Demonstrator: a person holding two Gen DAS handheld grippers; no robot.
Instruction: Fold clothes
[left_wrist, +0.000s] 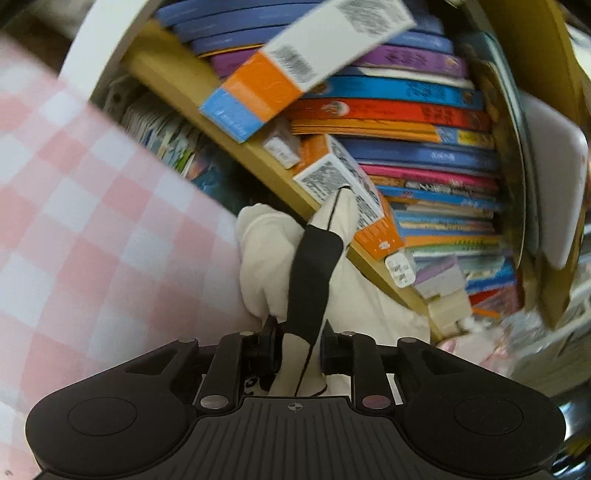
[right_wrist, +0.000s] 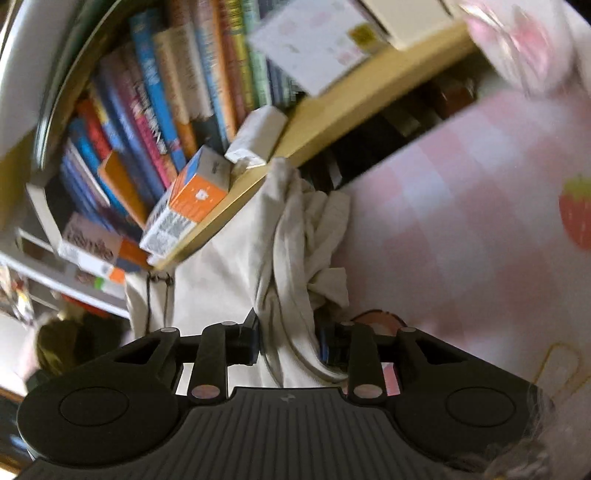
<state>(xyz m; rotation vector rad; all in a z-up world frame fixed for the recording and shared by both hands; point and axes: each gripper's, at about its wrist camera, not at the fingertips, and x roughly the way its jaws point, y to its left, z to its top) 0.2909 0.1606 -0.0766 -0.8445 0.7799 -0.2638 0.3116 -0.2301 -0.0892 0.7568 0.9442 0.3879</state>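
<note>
Over the pink-and-white checked bedspread (left_wrist: 92, 221), with the bookshelf (left_wrist: 229, 122) close behind, both wrist views are tilted and motion-blurred; the cream garment (right_wrist: 229, 258) is the task's thing and hangs lifted off the spread, gathered into loose vertical folds, one part carrying a black panel (left_wrist: 314, 266); the left gripper (left_wrist: 299, 350) has its jaws nearly closed with cream-and-black cloth pinched between them; the right gripper (right_wrist: 291, 347) likewise stands nearly closed, clamped on a bunched rope of the same cream fabric; judged step: the garment is held up by two points, which fits either shaking it out to lay flat or carrying an edge across for a fold, and the pictures do not settle which; whichever it is, the next move calls for both grips kept firm, the cloth kept clear of the shelf edge, and the bunched portion spread before it meets the bedspread, since the wad in the right view would otherwise set creases; containers: the bookshelf is the only holder seen; its wooden board (right_wrist: 332, 107) carries upright rows of coloured book spines (left_wrist: 406, 110) behind and small cartons in front, among them an orange-and-white box (right_wrist: 184, 206) near the board's edge and a pale wrapped packet (right_wrist: 256, 136) beside it; contents of the boxes cannot be told; a strawberry print (right_wrist: 576, 218) marks the spread.
</note>
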